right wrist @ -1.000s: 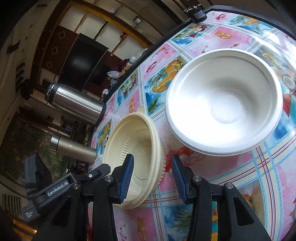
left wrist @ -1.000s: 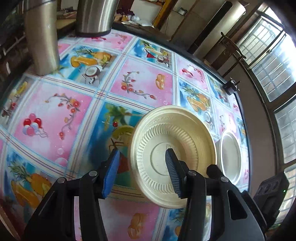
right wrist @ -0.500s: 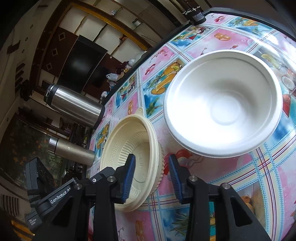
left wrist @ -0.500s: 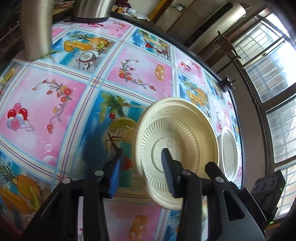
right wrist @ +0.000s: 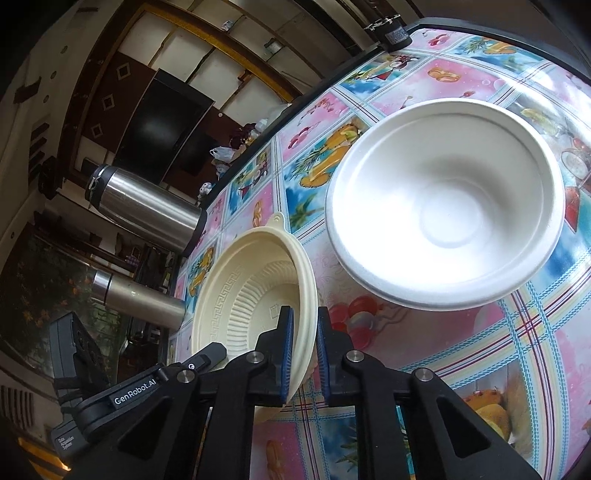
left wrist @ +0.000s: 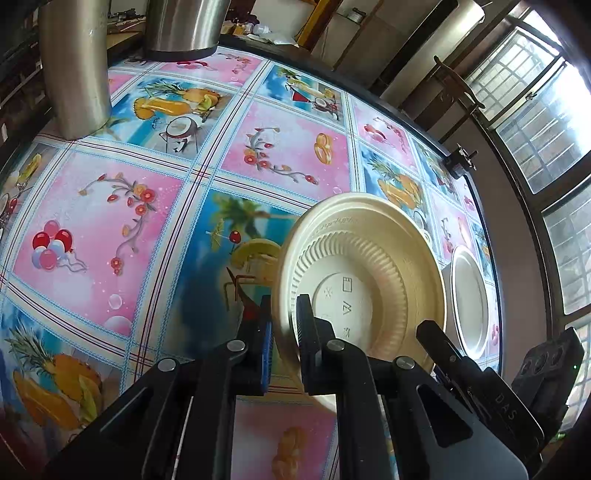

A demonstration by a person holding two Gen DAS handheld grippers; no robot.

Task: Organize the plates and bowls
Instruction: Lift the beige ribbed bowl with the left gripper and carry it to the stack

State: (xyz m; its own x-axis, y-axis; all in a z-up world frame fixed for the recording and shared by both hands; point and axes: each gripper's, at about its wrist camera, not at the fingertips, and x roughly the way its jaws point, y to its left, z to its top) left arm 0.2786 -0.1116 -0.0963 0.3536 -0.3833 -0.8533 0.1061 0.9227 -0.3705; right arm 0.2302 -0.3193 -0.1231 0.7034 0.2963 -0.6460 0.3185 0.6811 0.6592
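A cream ribbed bowl (left wrist: 365, 273) is tipped on edge above the patterned table. My left gripper (left wrist: 284, 328) is shut on its near rim, with one finger under the base. My right gripper (right wrist: 303, 332) is shut on the opposite rim of the same cream bowl (right wrist: 251, 306), whose inside faces that camera. A white bowl (right wrist: 447, 218) stands upright on the table to the right of it. It also shows edge-on in the left wrist view (left wrist: 469, 299). The right gripper's body shows in the left wrist view, low on the right.
Two steel flasks (left wrist: 74, 70) (left wrist: 184, 26) stand at the far left of the table; in the right wrist view they are the large flask (right wrist: 144, 210) and the slim flask (right wrist: 136, 299). A small black device (right wrist: 391, 35) sits at the table's far edge. The fruit-patterned tablecloth (left wrist: 110, 229) covers the table.
Both grippers have closed from open onto the cream bowl's rim. The bowl has tipped up steeper, on its edge.
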